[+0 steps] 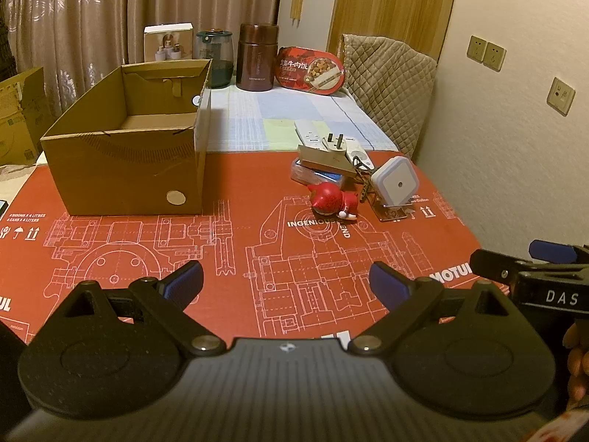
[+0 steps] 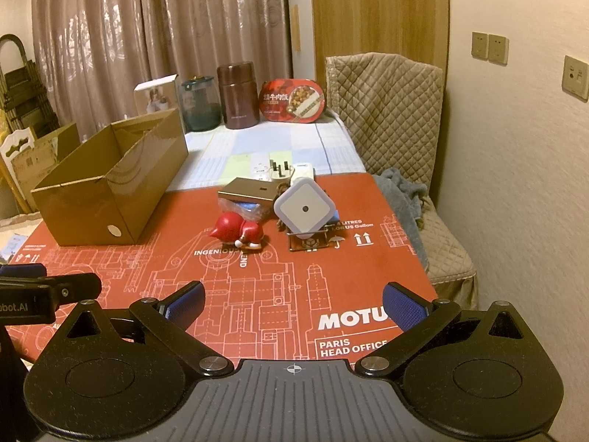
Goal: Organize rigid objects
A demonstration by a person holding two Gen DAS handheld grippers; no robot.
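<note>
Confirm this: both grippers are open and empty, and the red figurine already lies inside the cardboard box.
Not quite. The red figurine lies on the red mat, outside the cardboard box, as the right wrist view shows. The left gripper and right gripper are indeed open and empty.

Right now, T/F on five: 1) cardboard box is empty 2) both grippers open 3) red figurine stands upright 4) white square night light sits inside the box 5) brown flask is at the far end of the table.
1) The cardboard box shows nothing inside: true.
2) The left gripper and right gripper are open and hold nothing: true.
3) False: the red figurine lies on its side.
4) False: the night light leans on a small stand on the red mat, outside the box.
5) The brown flask stands at the far end: true.
</note>
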